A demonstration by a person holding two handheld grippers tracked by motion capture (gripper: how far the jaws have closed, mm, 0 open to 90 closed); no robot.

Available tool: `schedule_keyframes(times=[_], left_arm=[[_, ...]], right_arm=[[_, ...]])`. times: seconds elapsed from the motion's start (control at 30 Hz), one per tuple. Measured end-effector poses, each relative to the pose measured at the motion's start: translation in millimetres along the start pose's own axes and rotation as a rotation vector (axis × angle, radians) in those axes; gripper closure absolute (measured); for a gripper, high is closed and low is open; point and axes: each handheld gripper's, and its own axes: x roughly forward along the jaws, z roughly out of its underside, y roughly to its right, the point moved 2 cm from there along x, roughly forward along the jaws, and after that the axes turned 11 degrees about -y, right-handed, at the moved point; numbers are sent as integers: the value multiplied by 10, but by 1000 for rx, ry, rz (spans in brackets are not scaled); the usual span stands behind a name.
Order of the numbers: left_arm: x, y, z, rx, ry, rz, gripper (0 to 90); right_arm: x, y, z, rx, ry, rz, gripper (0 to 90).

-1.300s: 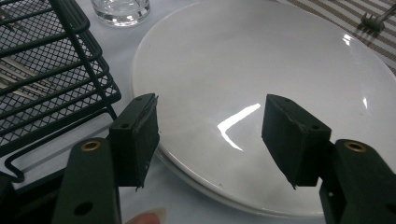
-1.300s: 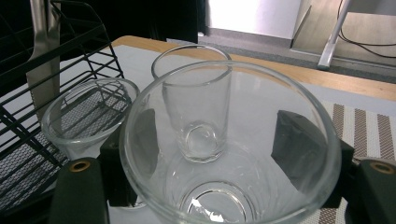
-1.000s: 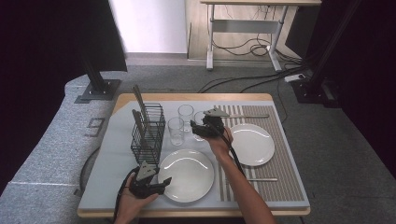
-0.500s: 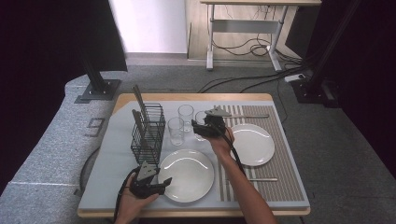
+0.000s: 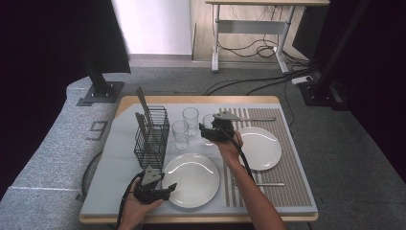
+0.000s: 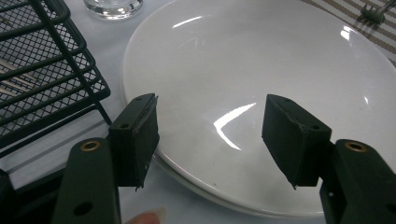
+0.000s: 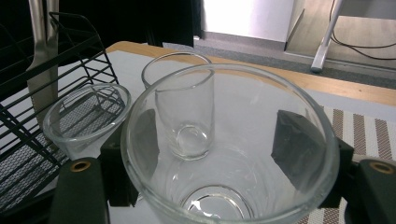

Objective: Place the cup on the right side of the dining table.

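My right gripper (image 5: 206, 131) is shut on a clear drinking glass (image 5: 209, 137) at the left edge of the striped placemat (image 5: 289, 179). In the right gripper view both pads (image 7: 295, 144) press the glass (image 7: 233, 77) from the sides. My left gripper (image 5: 169, 188) is low at the left rim of the near white plate (image 5: 198, 179). Its jaws are open, and in the left gripper view (image 6: 212, 140) they stand over the plate (image 6: 261, 65) with nothing held.
Two more glasses (image 5: 190, 120) (image 5: 180, 135) stand just left of the held one. A black wire basket (image 5: 152, 136) with cutlery stands further left. A second plate (image 5: 262, 149) lies on the placemat, with cutlery behind it (image 5: 261, 119) and a piece in front (image 5: 268, 184).
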Motion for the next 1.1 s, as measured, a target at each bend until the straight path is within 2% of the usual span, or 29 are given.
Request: schedule_keyframes(times=[0.57, 1.1], left_arm=[[28, 12, 2, 4, -13, 7, 355], [31, 15, 0, 6, -15, 6, 354]], right_arm=[[1, 100, 79, 28, -13, 8, 286], [-56, 135, 79, 35, -1, 13, 286]])
